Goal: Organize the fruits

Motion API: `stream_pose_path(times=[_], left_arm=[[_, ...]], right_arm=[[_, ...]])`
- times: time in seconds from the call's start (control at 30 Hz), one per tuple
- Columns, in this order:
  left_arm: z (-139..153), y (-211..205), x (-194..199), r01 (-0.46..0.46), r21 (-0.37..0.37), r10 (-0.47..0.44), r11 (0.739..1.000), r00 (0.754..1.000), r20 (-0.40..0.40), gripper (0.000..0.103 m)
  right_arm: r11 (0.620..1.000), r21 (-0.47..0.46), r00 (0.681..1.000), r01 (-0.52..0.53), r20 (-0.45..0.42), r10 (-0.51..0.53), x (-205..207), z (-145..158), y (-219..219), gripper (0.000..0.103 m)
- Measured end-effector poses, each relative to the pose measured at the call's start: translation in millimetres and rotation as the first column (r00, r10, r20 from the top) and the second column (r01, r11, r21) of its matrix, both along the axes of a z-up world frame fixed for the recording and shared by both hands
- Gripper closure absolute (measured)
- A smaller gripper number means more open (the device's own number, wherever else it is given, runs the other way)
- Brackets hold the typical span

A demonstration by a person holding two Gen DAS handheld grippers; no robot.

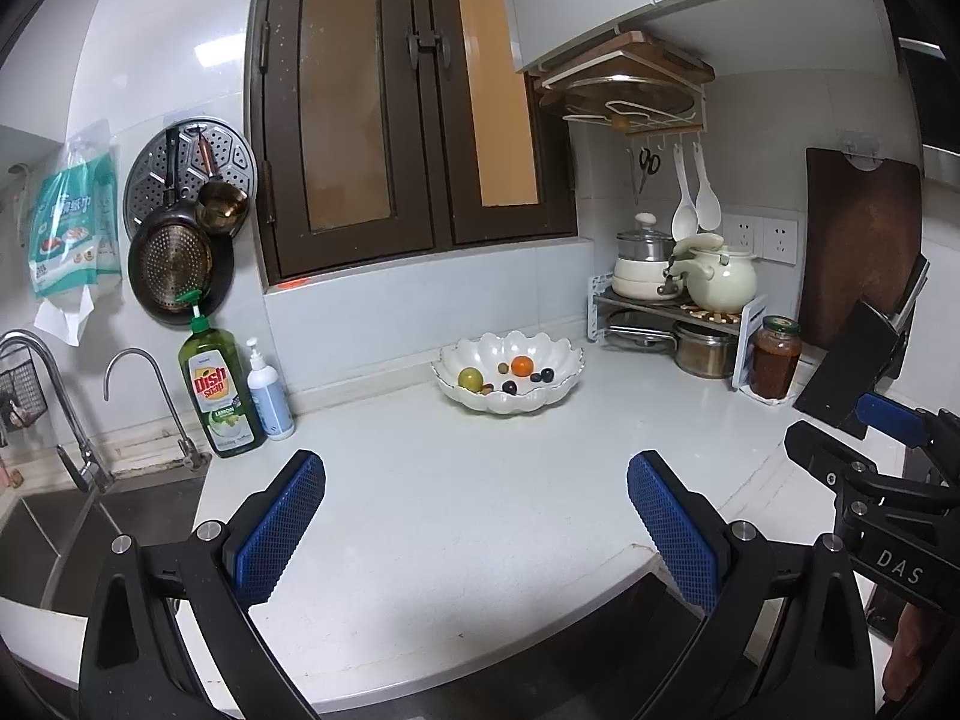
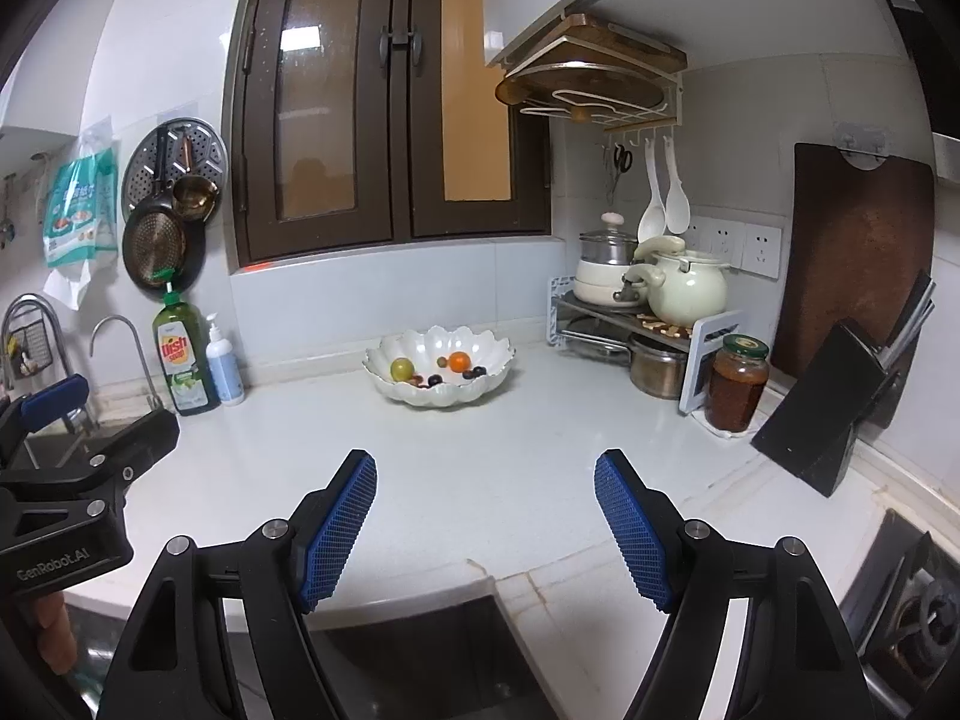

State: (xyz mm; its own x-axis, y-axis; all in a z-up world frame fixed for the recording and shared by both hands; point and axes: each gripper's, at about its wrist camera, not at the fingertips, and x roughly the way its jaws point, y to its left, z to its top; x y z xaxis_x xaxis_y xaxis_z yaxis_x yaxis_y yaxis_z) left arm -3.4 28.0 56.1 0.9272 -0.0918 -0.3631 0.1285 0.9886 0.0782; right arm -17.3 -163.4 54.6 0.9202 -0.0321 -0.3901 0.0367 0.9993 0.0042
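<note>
White scalloped bowl (image 1: 507, 381) sits upright, holding small fruits (image 1: 522, 365).

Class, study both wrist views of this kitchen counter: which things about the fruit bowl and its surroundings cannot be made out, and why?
- Small dark fruits in the white bowl: too small in both views to name or count surely.
- Bowl's near inside: hidden by its own rim, both views.
- Pot under the shelf: partly hidden by the jar, right wrist view.
- Sink: cut off by the left wrist view's edge.
</note>
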Motion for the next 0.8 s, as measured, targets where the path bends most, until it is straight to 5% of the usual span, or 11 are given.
stream_pose_path(times=[0.8], left_arm=[[3,3,-9,0.015,-0.001,-0.015,1.0,1.0,0.019,0.0]], right_arm=[[1.0,-0.004,1.0,0.014,0.01,-0.014,-12,2,-2,0.027]])
